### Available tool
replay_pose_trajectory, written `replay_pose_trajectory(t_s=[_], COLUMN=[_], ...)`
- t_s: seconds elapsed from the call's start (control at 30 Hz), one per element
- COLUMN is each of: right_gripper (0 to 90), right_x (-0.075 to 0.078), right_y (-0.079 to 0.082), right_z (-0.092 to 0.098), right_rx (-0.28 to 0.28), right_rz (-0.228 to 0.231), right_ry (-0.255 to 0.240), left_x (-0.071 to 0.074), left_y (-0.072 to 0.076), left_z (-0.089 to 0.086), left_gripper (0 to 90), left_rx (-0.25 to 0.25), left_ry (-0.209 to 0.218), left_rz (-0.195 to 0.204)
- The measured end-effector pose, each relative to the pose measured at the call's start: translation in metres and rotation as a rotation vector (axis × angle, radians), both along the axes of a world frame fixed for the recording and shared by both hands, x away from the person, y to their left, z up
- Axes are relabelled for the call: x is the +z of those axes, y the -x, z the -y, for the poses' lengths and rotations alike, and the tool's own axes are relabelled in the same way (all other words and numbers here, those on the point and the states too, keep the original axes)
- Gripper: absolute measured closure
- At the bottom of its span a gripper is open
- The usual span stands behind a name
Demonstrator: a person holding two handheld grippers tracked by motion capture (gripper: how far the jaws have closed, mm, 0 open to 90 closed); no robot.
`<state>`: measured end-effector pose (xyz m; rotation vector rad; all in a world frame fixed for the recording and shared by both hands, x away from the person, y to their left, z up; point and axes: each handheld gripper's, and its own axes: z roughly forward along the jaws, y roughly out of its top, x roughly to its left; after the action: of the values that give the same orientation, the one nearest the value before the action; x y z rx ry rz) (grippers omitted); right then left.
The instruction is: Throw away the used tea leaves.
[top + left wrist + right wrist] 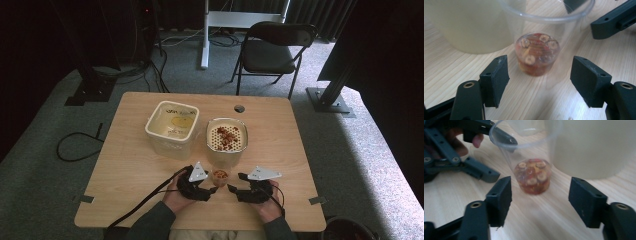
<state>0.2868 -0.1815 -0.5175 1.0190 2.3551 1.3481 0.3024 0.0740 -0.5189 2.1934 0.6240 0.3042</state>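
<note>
A small clear plastic cup (220,176) stands upright on the wooden table (130,170) near its front edge, with reddish-brown dried pieces in its bottom (537,53) (532,176). My left gripper (214,189) lies just left of the cup and my right gripper (231,188) just right of it, their tips pointing at each other below the cup. The left gripper (541,77) is open, and the cup sits a little ahead of its pads, touching neither. The right gripper (540,195) is open as well, with the cup ahead of its gap.
A cream square tub (172,124) and a cream round container (226,150) with a perforated insert holding brown pieces stand right behind the cup. Each gripper view shows the other gripper's jaws (614,21) (474,170) beside the cup. A folding chair (272,50) stands beyond the table.
</note>
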Motion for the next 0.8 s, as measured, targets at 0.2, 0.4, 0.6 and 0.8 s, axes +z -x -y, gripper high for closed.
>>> replay_pose_trajectory(t_s=[0.2,0.4,0.6,0.8], right_gripper=[26.6,25.0,26.4,27.0], right_x=[0.003,0.005,0.005,0.000], right_y=[-0.004,-0.017,-0.024,-0.029], right_z=[-0.020,-0.033,-0.045,-0.050], right_rx=[0.031,0.024,0.030,0.031], right_rz=[0.057,0.084,0.128,0.182], right_ry=[-0.008,-0.018,-0.018,-0.020], left_x=[-0.003,-0.005,-0.004,-0.003], left_y=[0.008,0.012,0.010,0.006], left_z=[-0.026,-0.065,-0.092,-0.102], left_gripper=[32.1,32.9,33.3,33.5], left_rx=[0.036,0.124,0.199,0.237], left_ry=[-0.030,-0.034,-0.019,-0.002], left_rz=[0.003,-0.008,-0.005,-0.005])
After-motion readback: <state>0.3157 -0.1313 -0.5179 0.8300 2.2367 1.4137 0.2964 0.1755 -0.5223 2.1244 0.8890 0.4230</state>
